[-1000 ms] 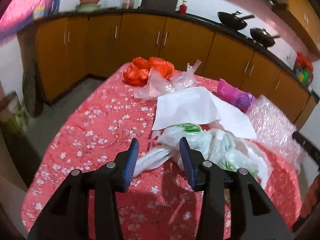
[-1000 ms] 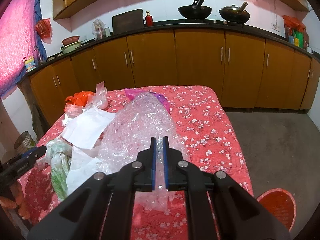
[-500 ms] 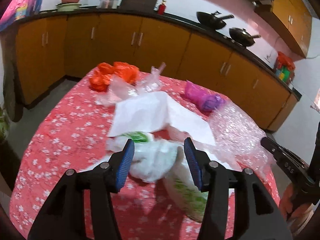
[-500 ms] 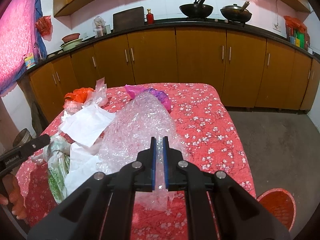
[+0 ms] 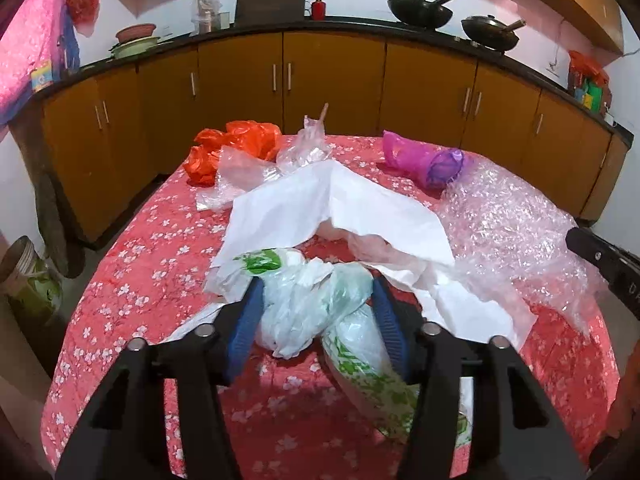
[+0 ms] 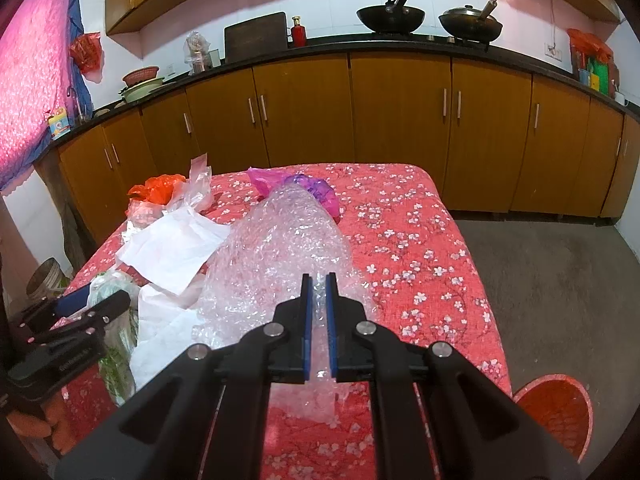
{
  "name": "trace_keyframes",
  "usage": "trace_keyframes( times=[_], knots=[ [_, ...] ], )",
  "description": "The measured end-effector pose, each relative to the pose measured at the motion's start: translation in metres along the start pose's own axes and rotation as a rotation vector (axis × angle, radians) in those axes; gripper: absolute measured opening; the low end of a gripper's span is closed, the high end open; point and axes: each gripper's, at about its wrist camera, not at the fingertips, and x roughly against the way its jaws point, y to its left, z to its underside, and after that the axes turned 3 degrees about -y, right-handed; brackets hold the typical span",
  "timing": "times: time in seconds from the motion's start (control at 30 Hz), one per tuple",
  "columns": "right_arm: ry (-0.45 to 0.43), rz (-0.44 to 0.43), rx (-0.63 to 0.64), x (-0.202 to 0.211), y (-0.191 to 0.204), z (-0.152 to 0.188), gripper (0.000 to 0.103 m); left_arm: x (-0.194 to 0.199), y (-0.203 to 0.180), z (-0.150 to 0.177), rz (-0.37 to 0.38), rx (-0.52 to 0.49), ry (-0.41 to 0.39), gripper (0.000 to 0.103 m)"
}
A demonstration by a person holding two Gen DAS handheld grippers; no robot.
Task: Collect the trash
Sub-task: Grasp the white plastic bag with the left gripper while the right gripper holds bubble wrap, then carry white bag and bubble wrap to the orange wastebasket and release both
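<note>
My left gripper [image 5: 316,300] is open, its blue pads on either side of a crumpled white and green plastic bag [image 5: 312,308] on the red floral table [image 5: 140,280]. My right gripper [image 6: 319,280] is shut on the near edge of a bubble wrap sheet [image 6: 288,248], which also shows in the left wrist view [image 5: 508,224]. White paper [image 5: 328,208], an orange bag [image 5: 236,144], clear plastic [image 5: 272,164] and a pink-purple bag [image 5: 424,160] lie further back. The left gripper shows in the right wrist view [image 6: 80,312].
A red basket [image 6: 556,412] stands on the floor to the right of the table. Brown cabinets [image 6: 400,120] line the far wall under a counter with woks. A bucket [image 5: 28,276] stands on the floor at left.
My left gripper swung right and moved forward until the white and green bag lies between its open pads. The right gripper has stayed shut on the bubble wrap.
</note>
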Motion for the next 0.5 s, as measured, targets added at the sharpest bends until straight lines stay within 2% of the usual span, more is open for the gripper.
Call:
trace_keyframes(
  times=[0.17,0.5],
  knots=[
    [-0.002,0.002,-0.007,0.002,-0.001,0.000,0.008,0.002,0.006,0.000,0.002,0.021,-0.008,0.041],
    [-0.046,0.004,-0.019,0.021,-0.004,-0.008,0.008,0.021,0.014,-0.005,0.015,0.060,-0.036,0.038]
  ],
)
